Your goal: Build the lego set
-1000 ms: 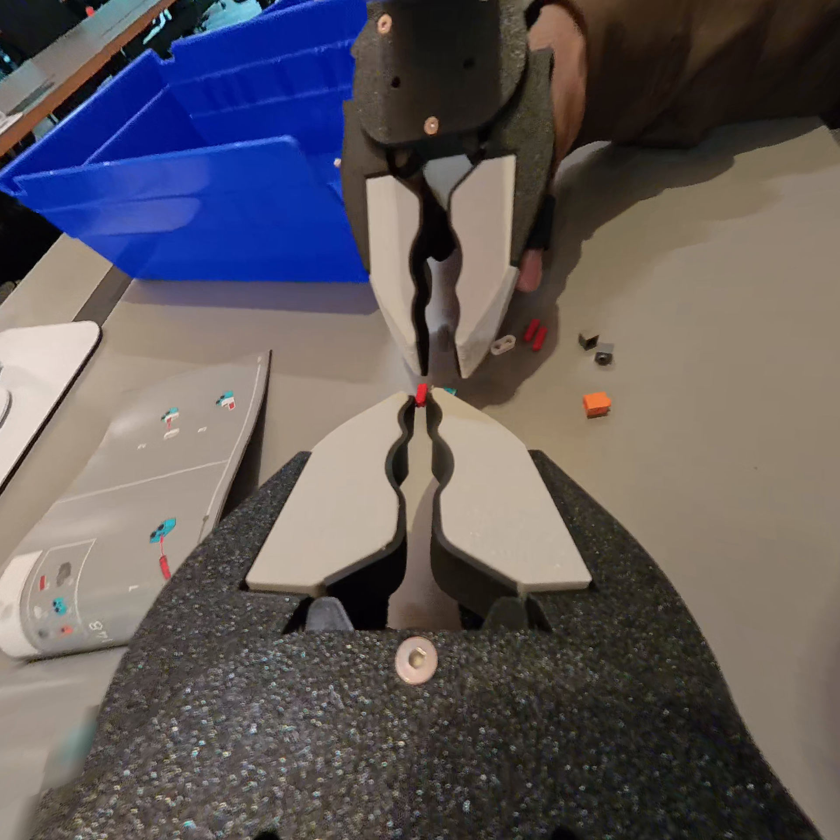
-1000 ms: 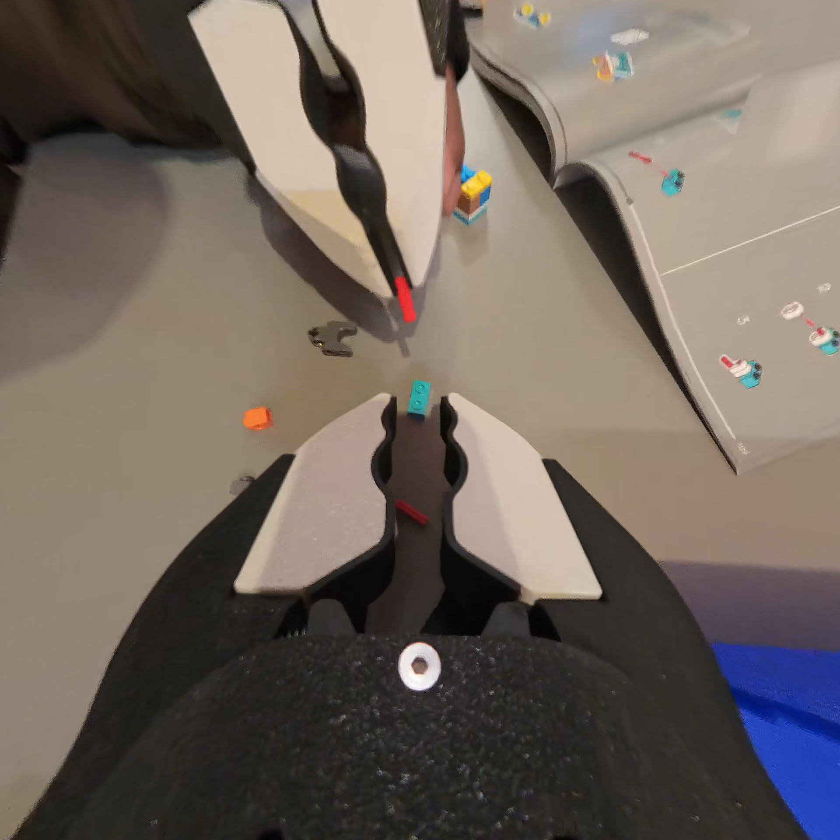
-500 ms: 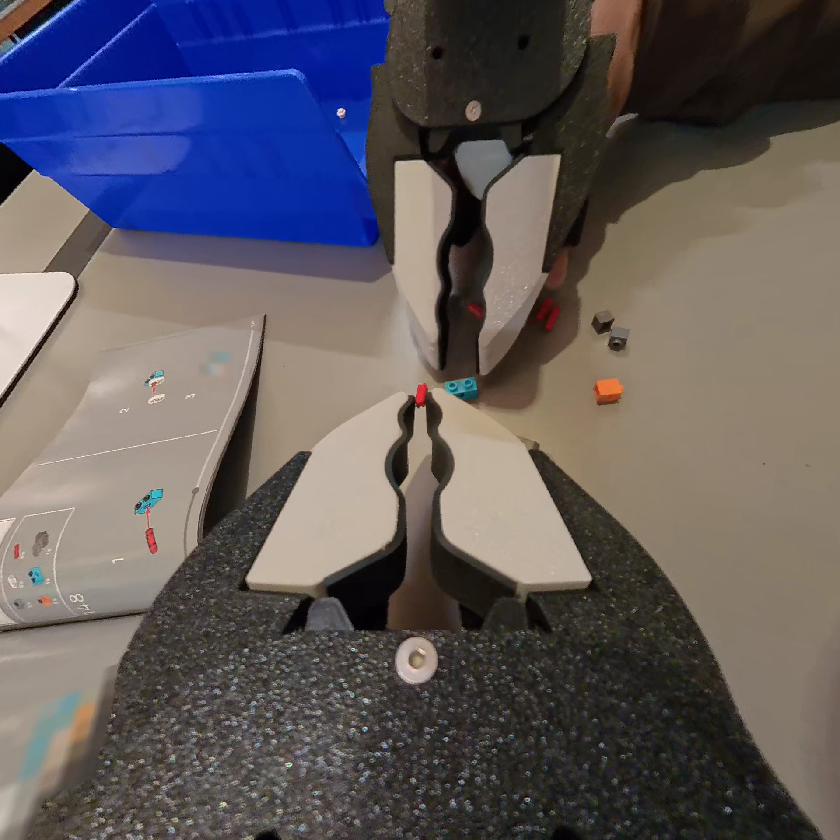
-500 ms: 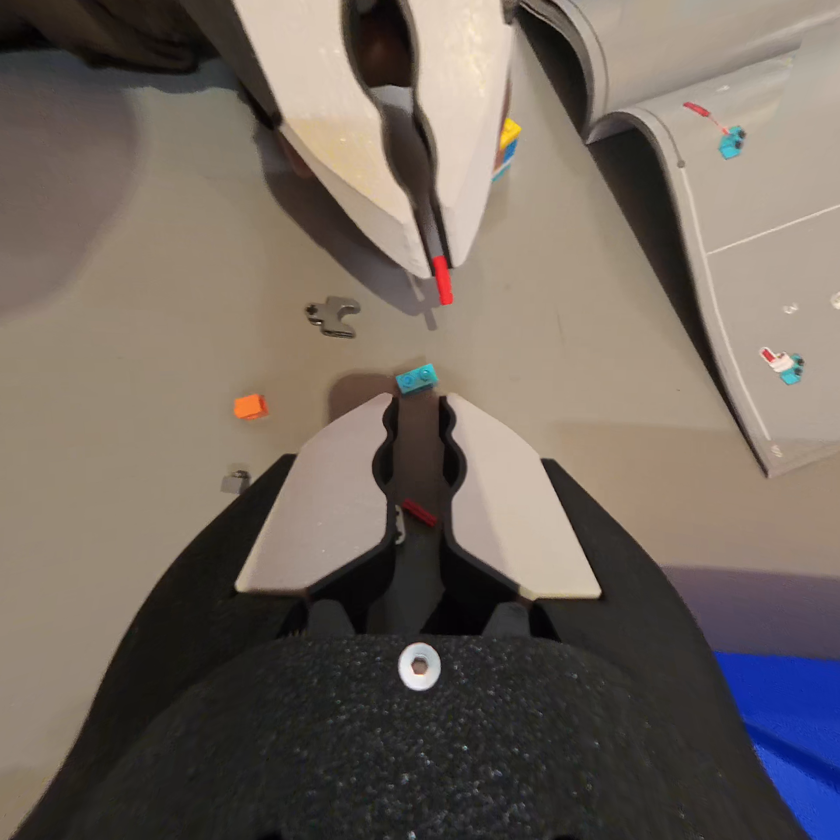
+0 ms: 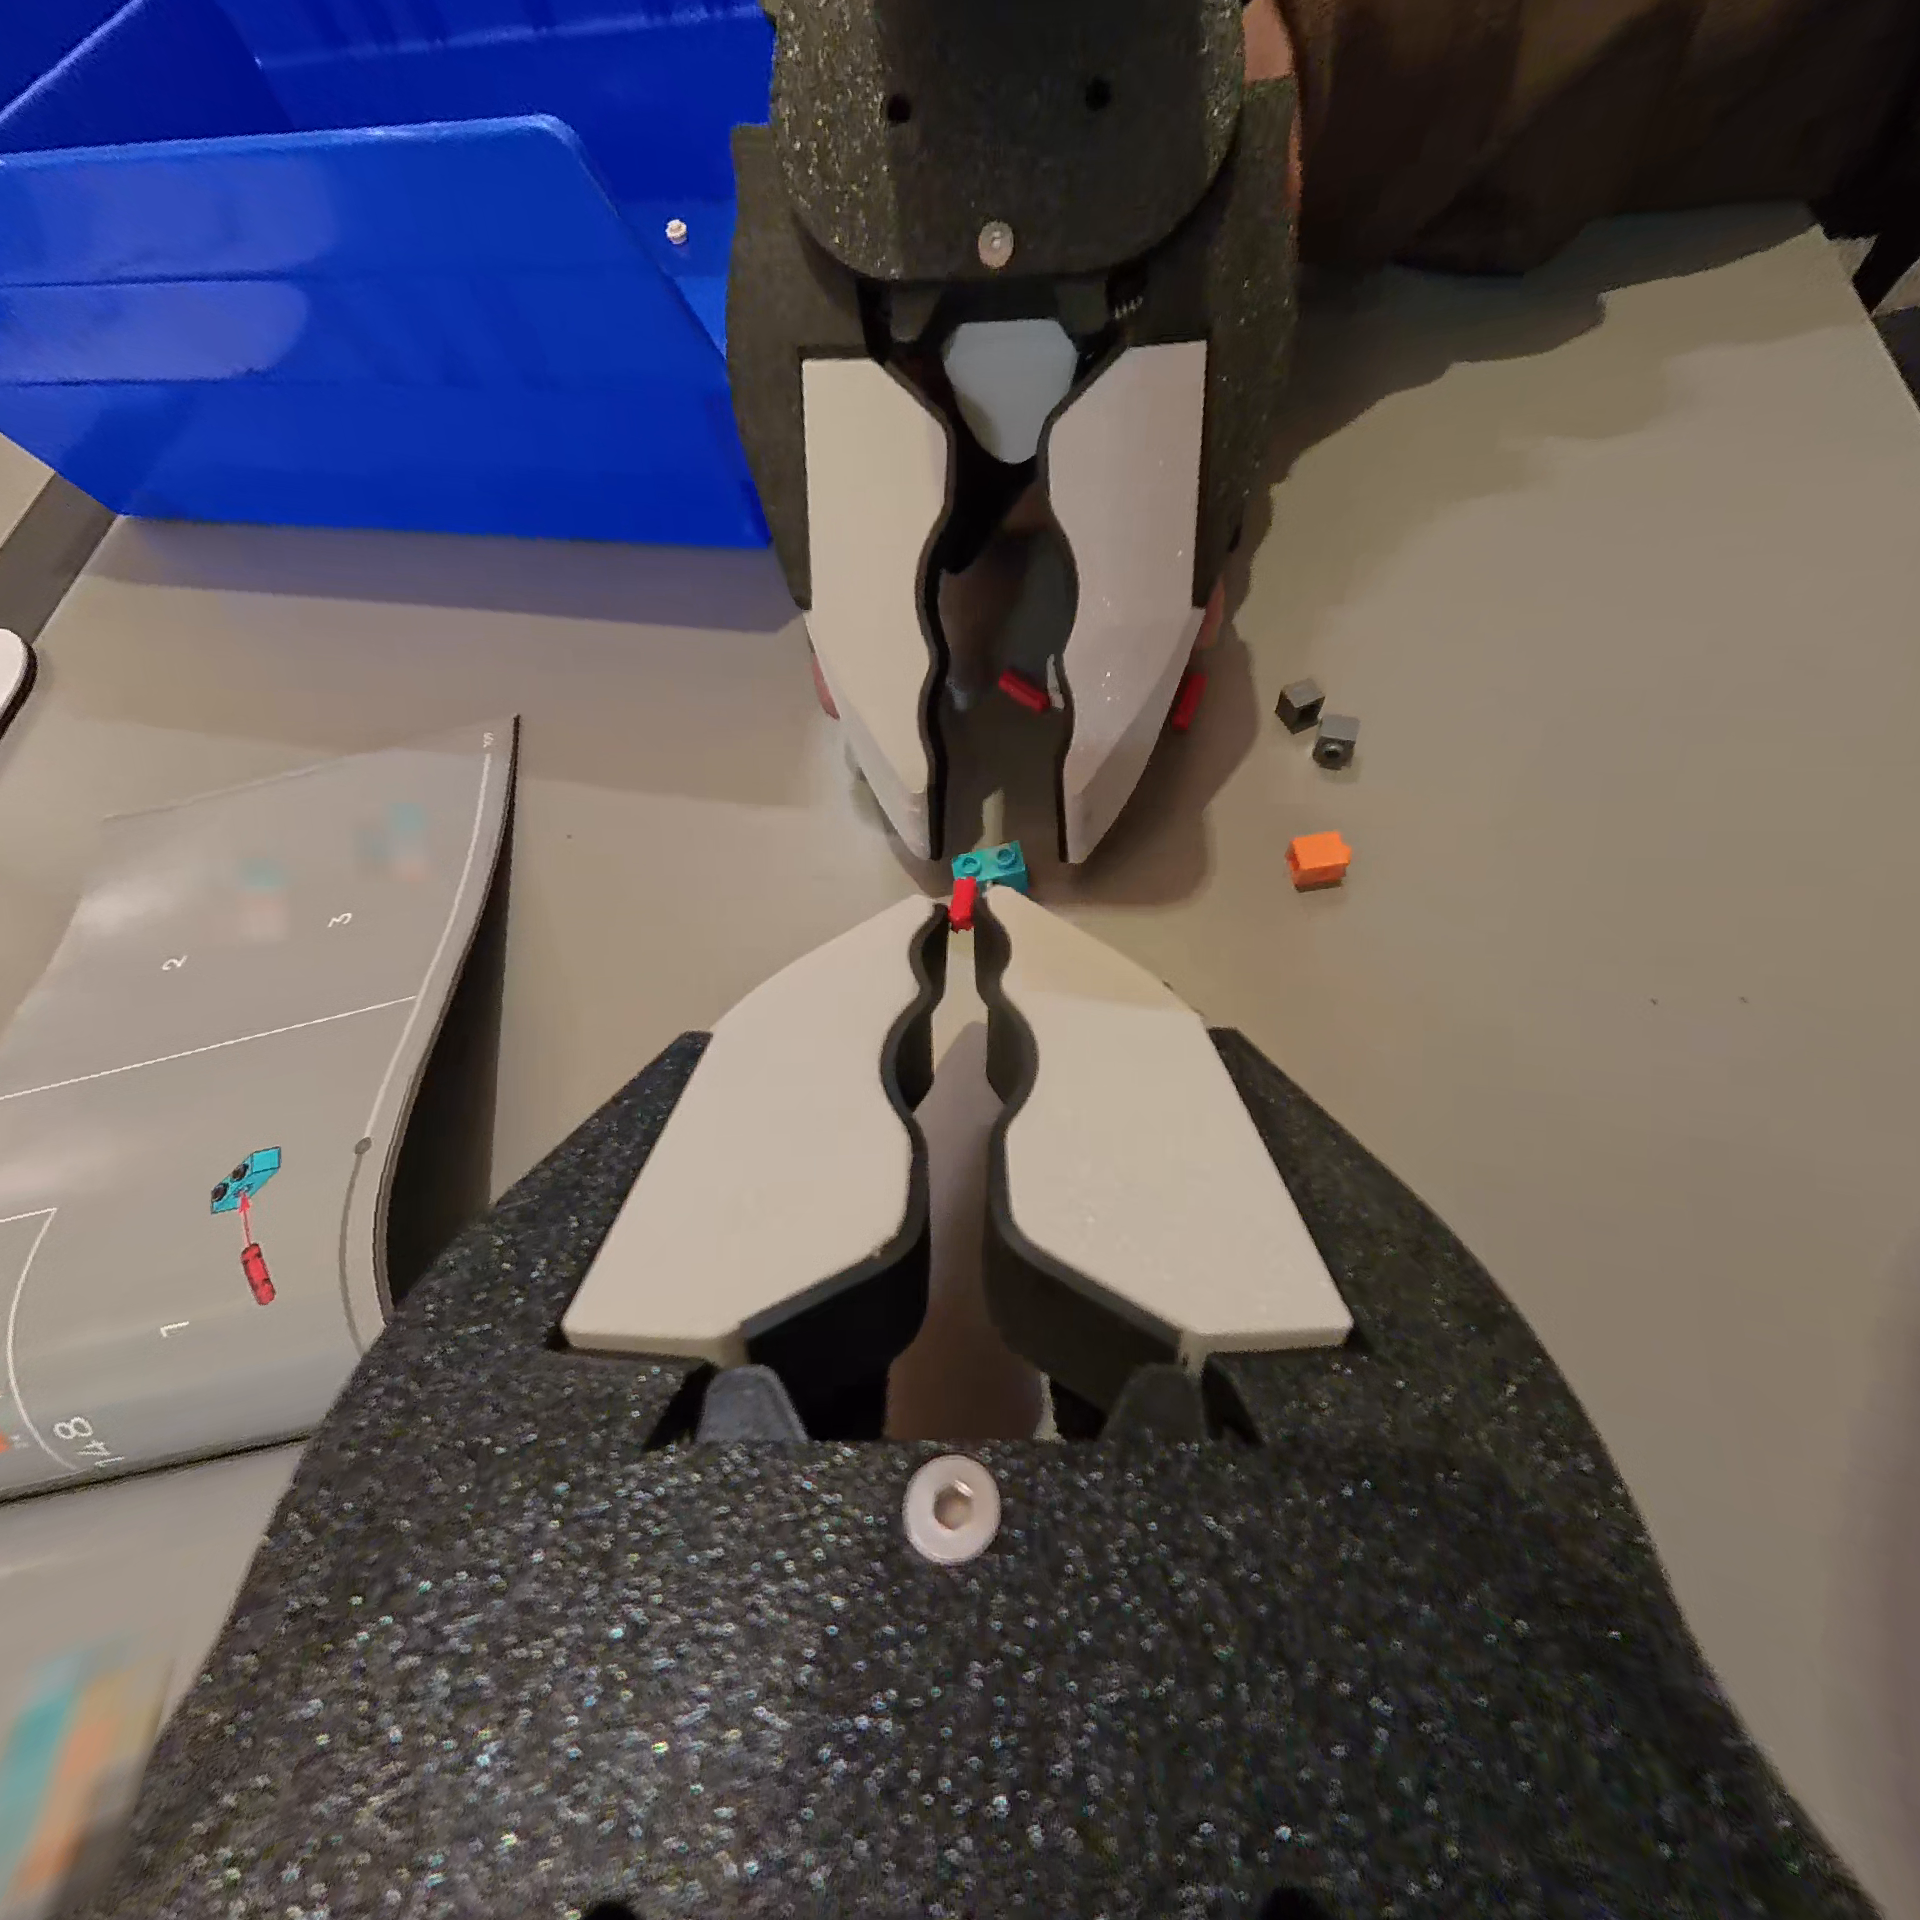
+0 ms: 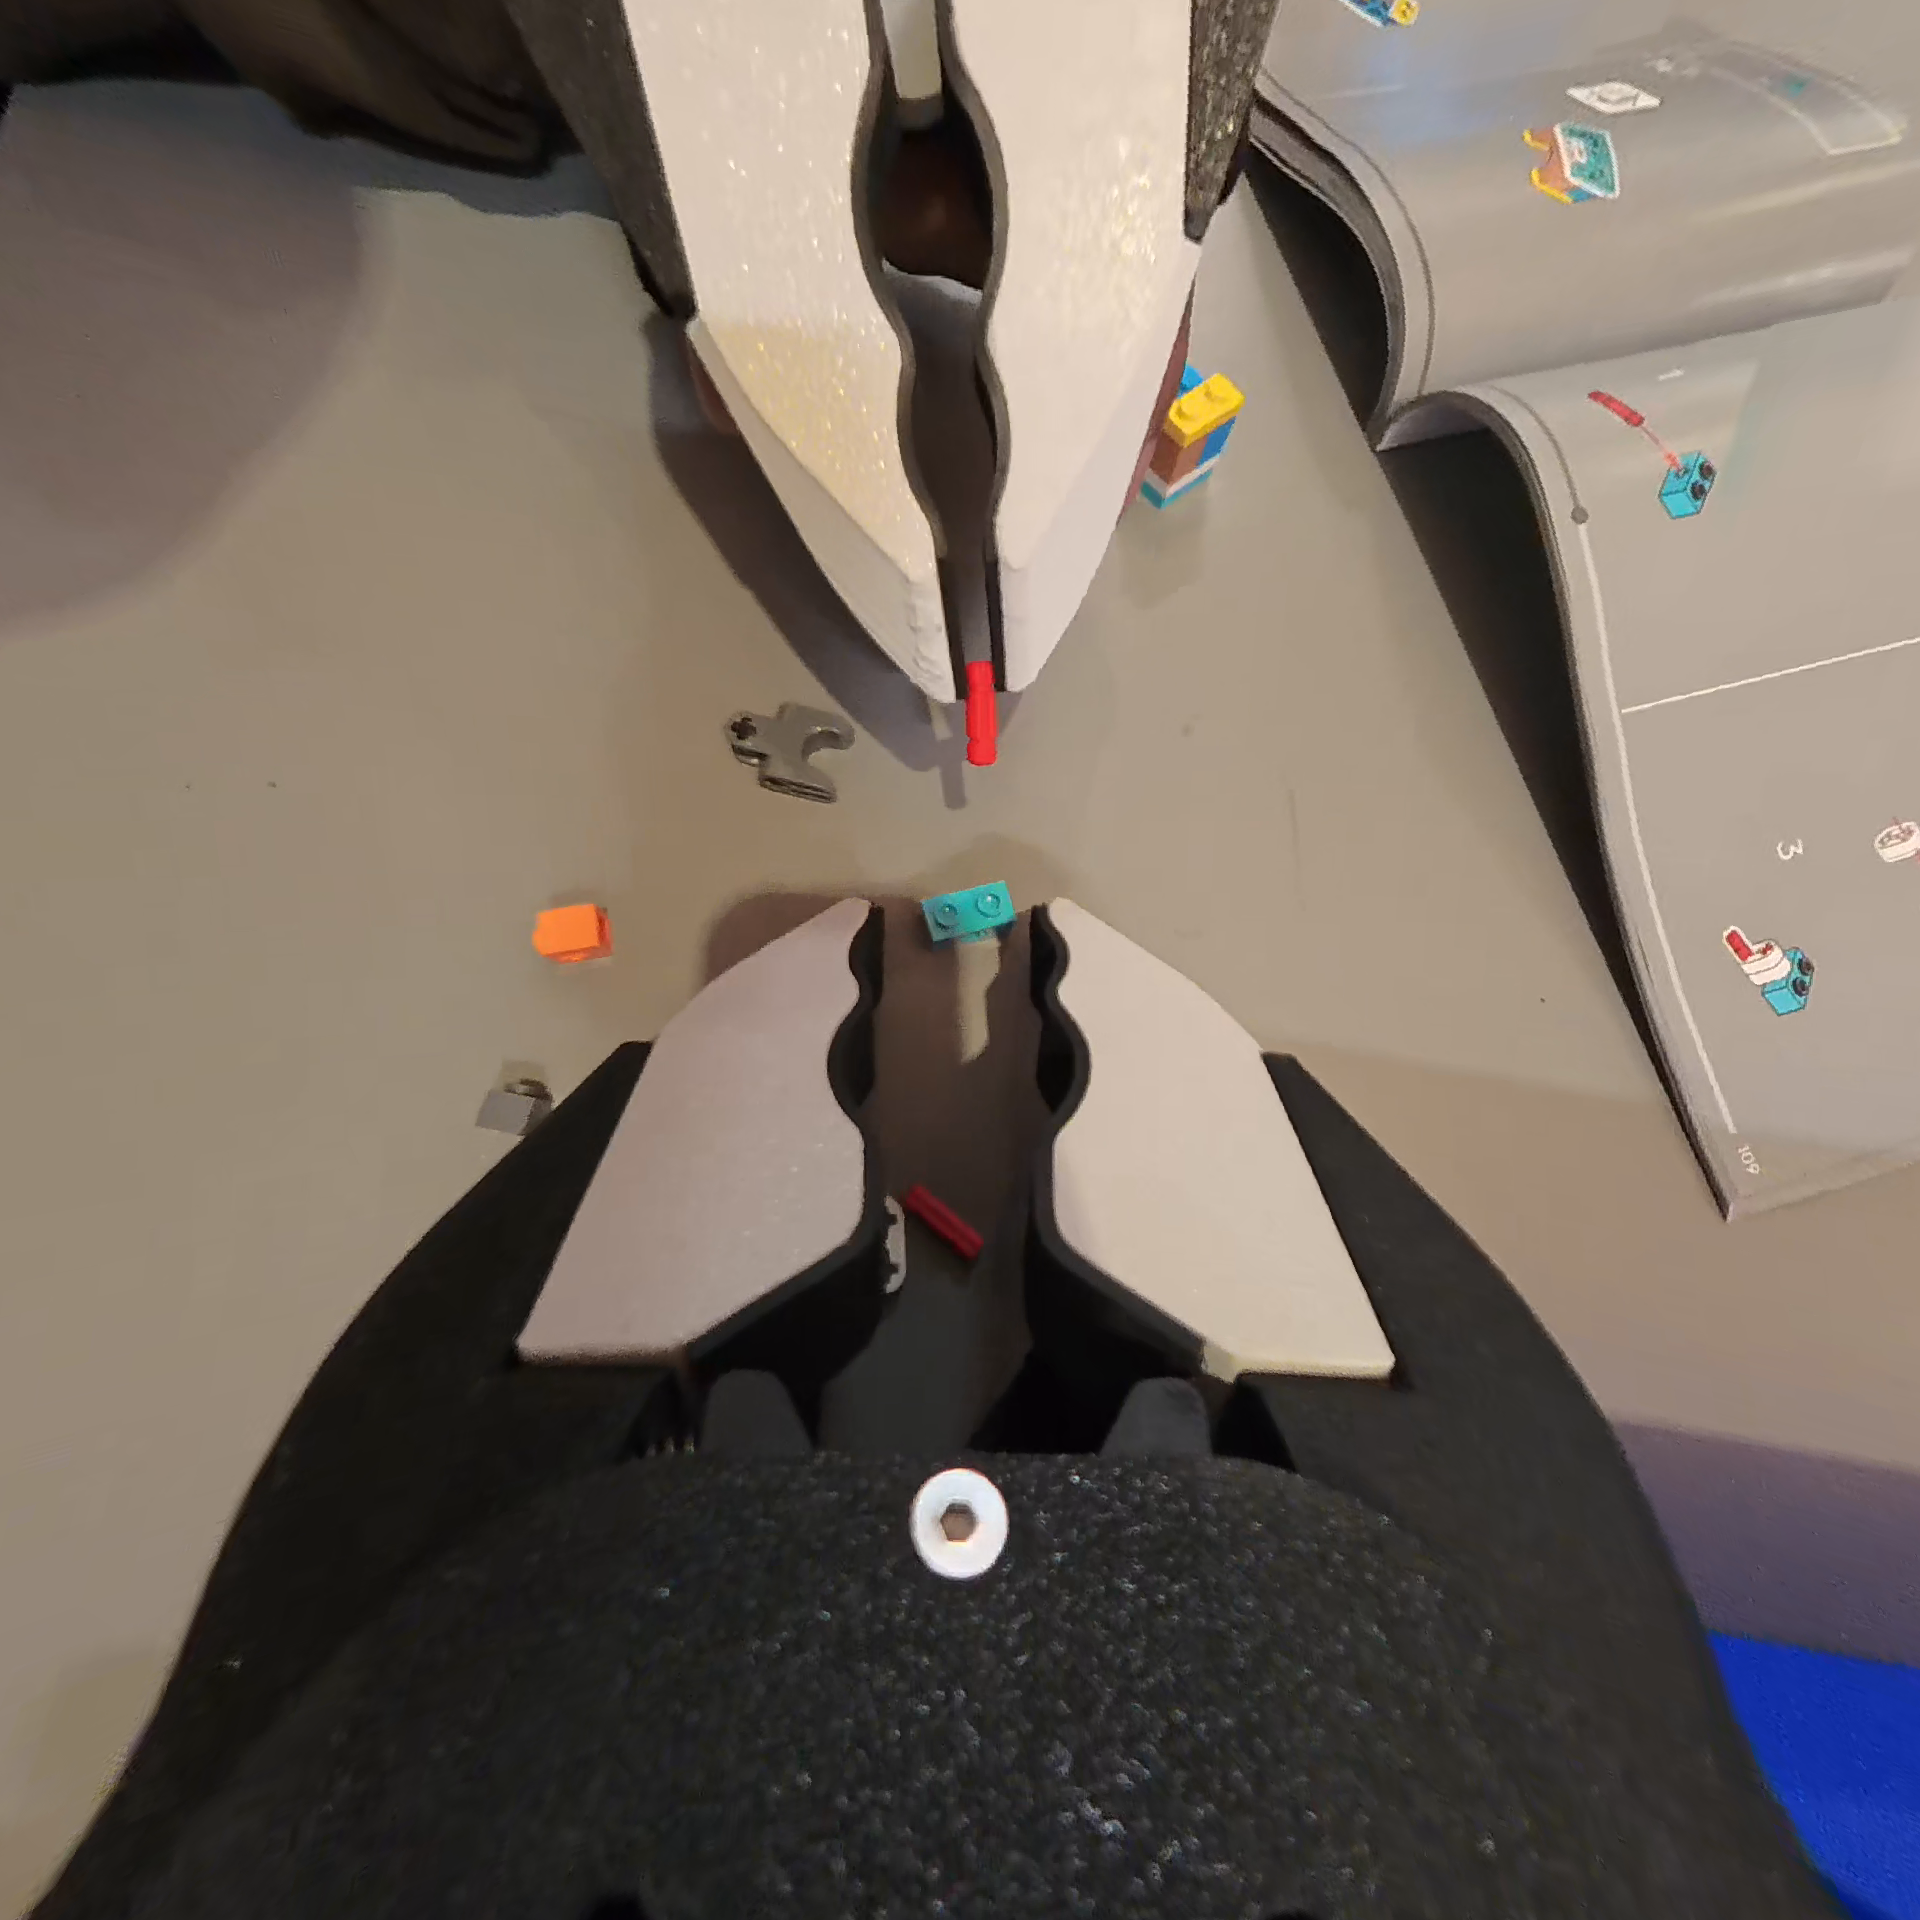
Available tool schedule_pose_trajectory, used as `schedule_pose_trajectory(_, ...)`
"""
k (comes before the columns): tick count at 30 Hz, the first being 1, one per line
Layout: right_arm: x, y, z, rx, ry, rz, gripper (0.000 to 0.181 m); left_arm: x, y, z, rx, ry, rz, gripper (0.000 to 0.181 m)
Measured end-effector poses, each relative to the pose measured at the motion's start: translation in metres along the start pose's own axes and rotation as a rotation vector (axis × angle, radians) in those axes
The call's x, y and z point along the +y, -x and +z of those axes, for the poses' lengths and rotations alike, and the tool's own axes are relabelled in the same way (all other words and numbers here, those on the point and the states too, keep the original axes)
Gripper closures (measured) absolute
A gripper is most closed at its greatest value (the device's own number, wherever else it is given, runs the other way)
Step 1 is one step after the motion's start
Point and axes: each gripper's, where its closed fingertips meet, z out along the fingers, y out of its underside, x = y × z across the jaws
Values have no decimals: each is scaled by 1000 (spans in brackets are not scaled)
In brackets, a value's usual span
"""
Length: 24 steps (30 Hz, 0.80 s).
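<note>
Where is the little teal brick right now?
The teal brick lies on the grey table, in the gap at the tips of the open right gripper. Just beyond it is the red pin held by the left gripper.

Two hand-held grippers, three red pins, two grey bricks, one teal brick, one orange brick, one blue bin.

Bare table left; booklet and brick stack crowd right.
</note>
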Motion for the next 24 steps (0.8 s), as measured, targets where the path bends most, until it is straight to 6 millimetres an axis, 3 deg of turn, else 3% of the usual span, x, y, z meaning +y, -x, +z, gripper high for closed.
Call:
schedule_pose_trajectory(17,5,1,6,-39,45,8,164,-1,-1,0,14,-7,-4,177)
schedule_pose_trajectory(24,-12,-4,-9,-33,-121,42,164,-8,3,-5,7,-61,-26,177)
